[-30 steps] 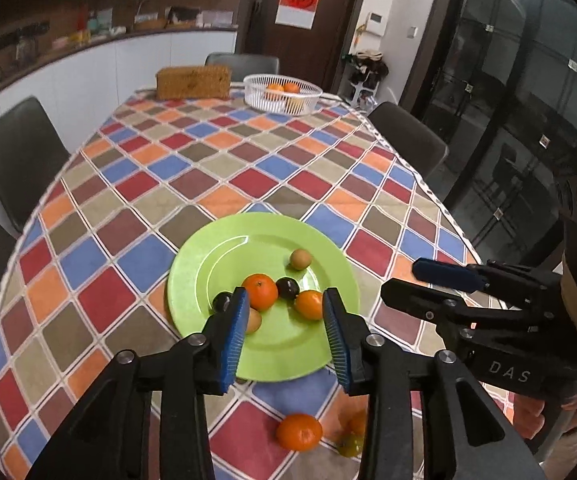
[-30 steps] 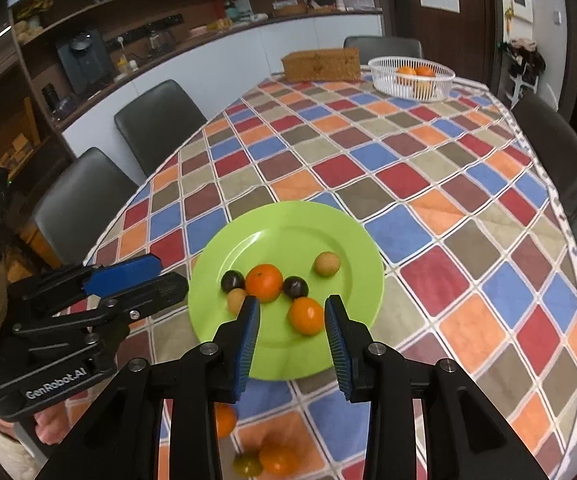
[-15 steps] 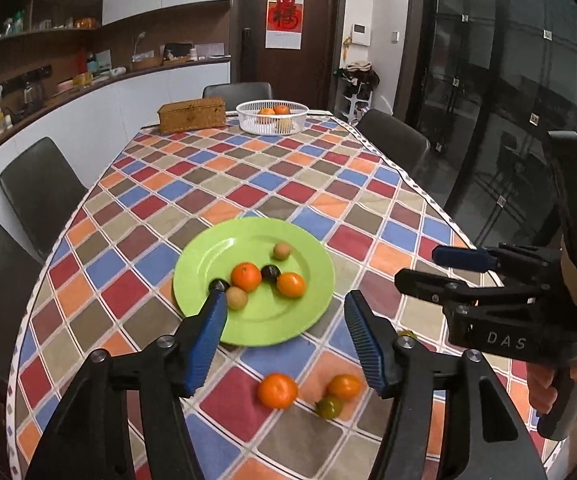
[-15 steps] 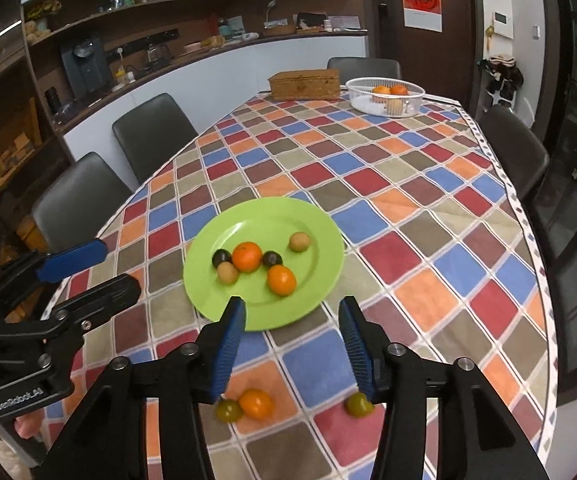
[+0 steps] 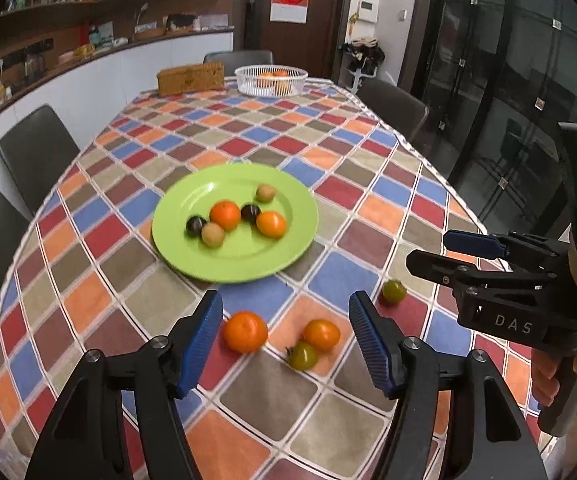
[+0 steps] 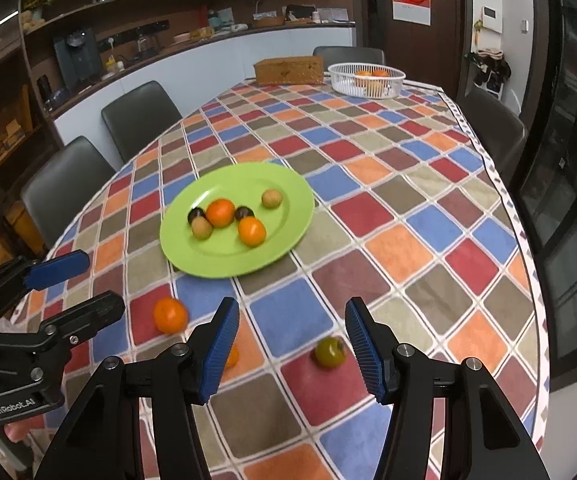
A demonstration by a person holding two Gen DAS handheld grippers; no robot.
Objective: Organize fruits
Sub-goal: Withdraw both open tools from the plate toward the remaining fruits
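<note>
My left gripper [image 5: 286, 336] hangs over the table [image 5: 248, 148], jaws wide, empty; an orange [image 5: 245, 331], a tomato [image 5: 321, 334] and a green tomato [image 5: 302, 356] lie between them. My right gripper [image 6: 292, 338] is wide too, a greenish tomato [image 6: 329, 352] just inside. Six fruits sit on the plate [image 6: 288, 232].

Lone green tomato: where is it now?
Green tomato lies on the tablecloth, off the green plate, just inside the right gripper's right finger.
</note>
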